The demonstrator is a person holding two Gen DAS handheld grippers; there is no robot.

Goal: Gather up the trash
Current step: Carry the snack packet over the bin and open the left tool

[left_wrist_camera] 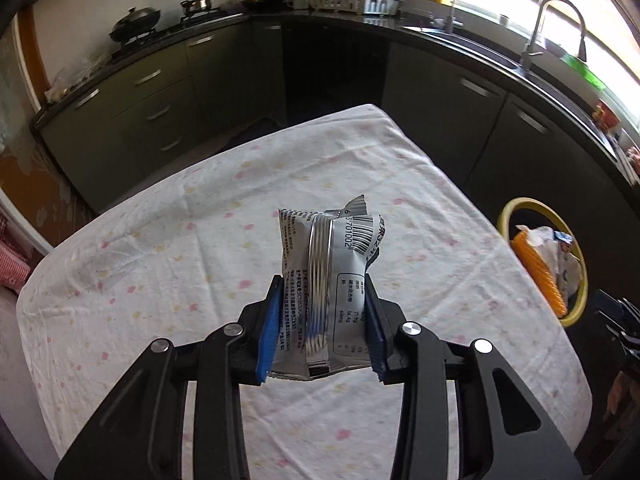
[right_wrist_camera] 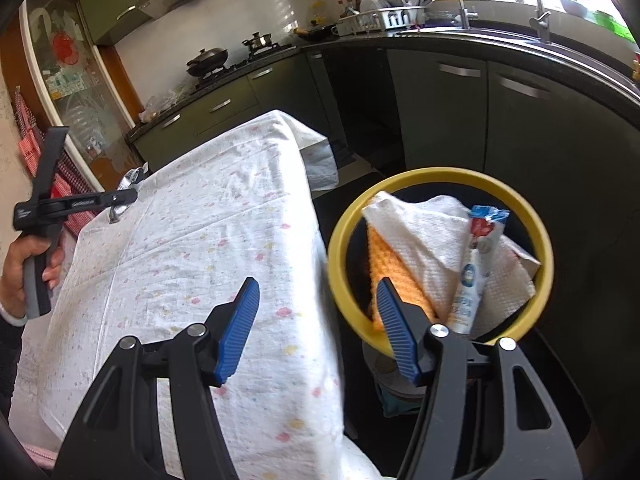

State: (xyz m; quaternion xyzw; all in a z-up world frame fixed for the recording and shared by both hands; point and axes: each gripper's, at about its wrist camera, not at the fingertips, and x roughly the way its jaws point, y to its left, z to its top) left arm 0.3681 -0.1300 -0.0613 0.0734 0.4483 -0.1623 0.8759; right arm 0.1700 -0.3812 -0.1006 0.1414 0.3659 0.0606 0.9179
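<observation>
Left gripper [left_wrist_camera: 324, 324] pinches silver snack wrapper [left_wrist_camera: 328, 264], lifted clear of table [left_wrist_camera: 160, 240]. Bin [left_wrist_camera: 505, 212] at three o'clock, already holding trash. Right gripper [right_wrist_camera: 318, 330] spread, empty. Advice: keep pinch firm, carry over yellow rim, release only above opening.

**Two wrist views over one cloth-covered worktop**

From the left wrist we look steeply down along the left gripper [left_wrist_camera: 324, 316], close over the worktop [left_wrist_camera: 160, 264], facing the kitchen's corner cabinets, with the yellow-rimmed bin [left_wrist_camera: 505, 216] at the right edge. From the right wrist we look down past the right gripper [right_wrist_camera: 318, 328], straddling the worktop [right_wrist_camera: 224, 216] edge and the bin [right_wrist_camera: 440, 174] close below. We share the cloth, the bin, the stove and the sink counter; the right view also catches the left gripper [right_wrist_camera: 132, 196] at far left.
</observation>
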